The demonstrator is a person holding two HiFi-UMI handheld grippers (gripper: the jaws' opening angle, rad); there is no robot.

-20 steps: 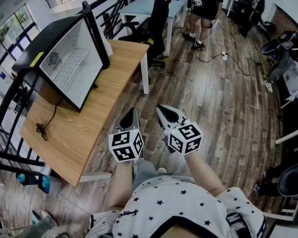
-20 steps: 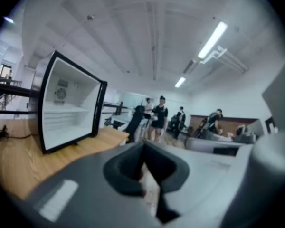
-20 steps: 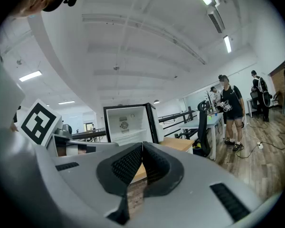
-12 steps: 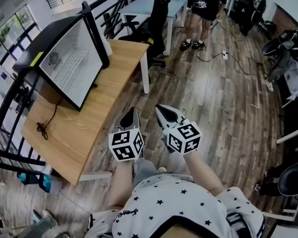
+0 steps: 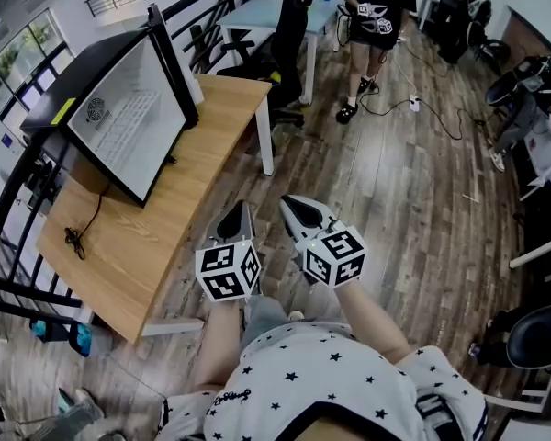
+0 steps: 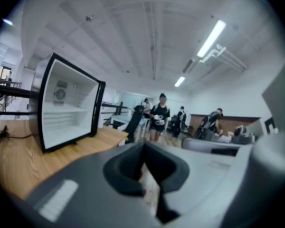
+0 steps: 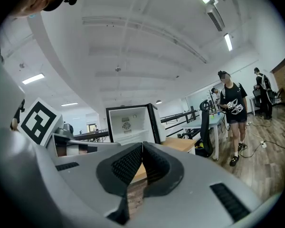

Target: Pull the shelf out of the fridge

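Observation:
A black mini fridge [image 5: 119, 118] stands open on a wooden table [image 5: 156, 255] at the left, its white inside facing me. A pale shelf [image 6: 61, 109] sits inside it, also seen in the right gripper view as the shelf [image 7: 128, 137]. My left gripper [image 5: 236, 217] and right gripper [image 5: 292, 204] hover side by side over the floor, right of the table and well short of the fridge. Both are shut with nothing between the jaws. In its own view the left gripper [image 6: 143, 148] points past the fridge; the right gripper [image 7: 142, 148] points toward it.
A black cable [image 5: 78, 237] lies on the table near the fridge. A black office chair [image 5: 285, 35] and a blue desk [image 5: 266, 12] stand beyond the table. A person [image 5: 372, 21] walks on the wooden floor at the back. A railing [image 5: 9, 200] runs behind the table.
Both grippers have drifted slightly left and forward, still shut. The person at the back has stepped nearer. The fridge has not moved.

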